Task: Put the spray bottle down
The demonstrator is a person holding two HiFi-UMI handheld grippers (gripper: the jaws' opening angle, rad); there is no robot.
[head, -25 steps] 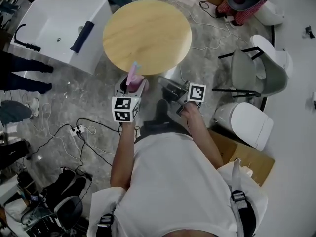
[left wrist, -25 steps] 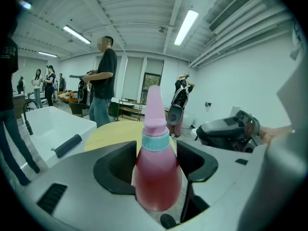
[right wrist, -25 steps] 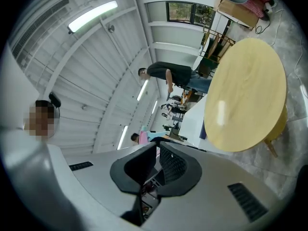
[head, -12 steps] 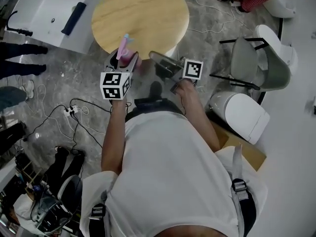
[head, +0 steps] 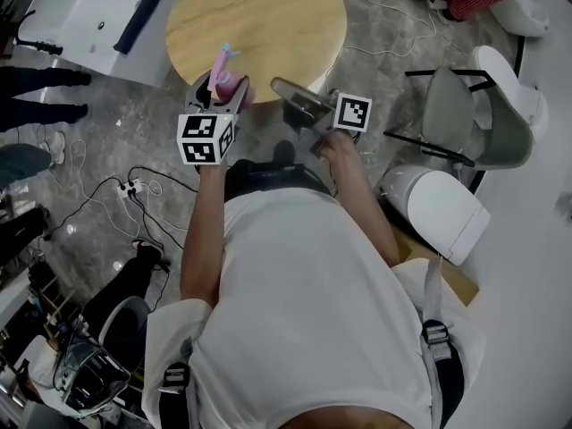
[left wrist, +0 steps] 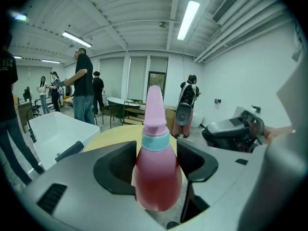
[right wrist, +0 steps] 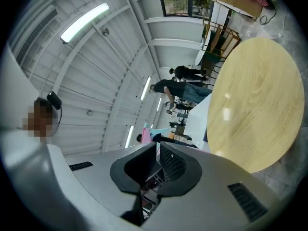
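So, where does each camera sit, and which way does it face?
Head view: on the head, looking down at the table; torso, arms, left gripper, right gripper show.
Left gripper view: on that gripper, along jaws shut on the bottle, table beyond.
Right gripper view: on that gripper, empty shut jaws, table beyond.
Shared: table, bottle.

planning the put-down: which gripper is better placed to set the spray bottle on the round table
Left. The left gripper is shut on the spray bottle, held upright at the near edge of the table. The right gripper is shut and empty.
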